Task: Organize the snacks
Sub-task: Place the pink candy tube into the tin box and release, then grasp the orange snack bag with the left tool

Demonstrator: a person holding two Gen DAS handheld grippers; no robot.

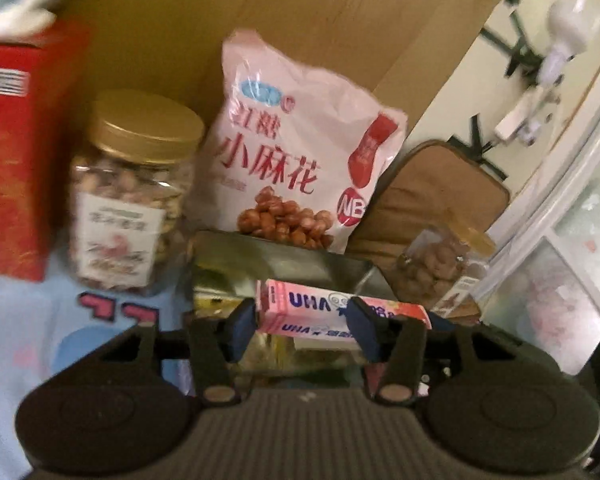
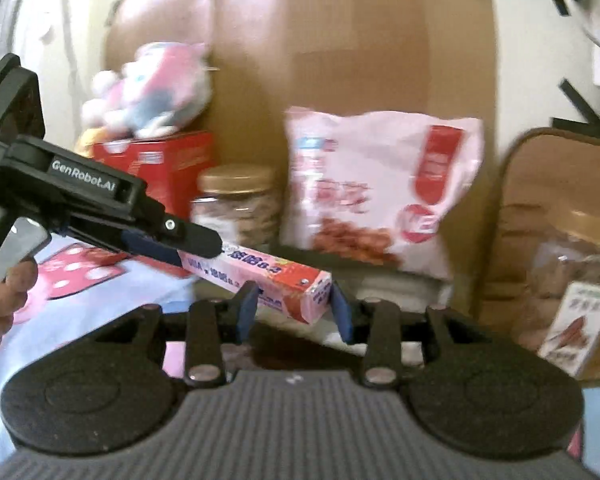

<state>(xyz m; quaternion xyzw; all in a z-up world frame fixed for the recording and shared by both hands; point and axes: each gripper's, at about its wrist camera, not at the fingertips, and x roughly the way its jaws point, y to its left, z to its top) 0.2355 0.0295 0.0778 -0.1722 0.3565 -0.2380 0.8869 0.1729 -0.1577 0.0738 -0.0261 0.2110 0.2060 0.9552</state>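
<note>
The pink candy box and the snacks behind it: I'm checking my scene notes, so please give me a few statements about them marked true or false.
1. The pink candy box is clamped in the fingers of the left gripper. True.
2. The jar beside the red box has a blue lid. False: its lid is gold.
3. A plush toy sits on top of the red box. True.
4. The candy box lies flat on the cloth. False: it is held up, with its far end between the fingers of the right gripper.
</note>
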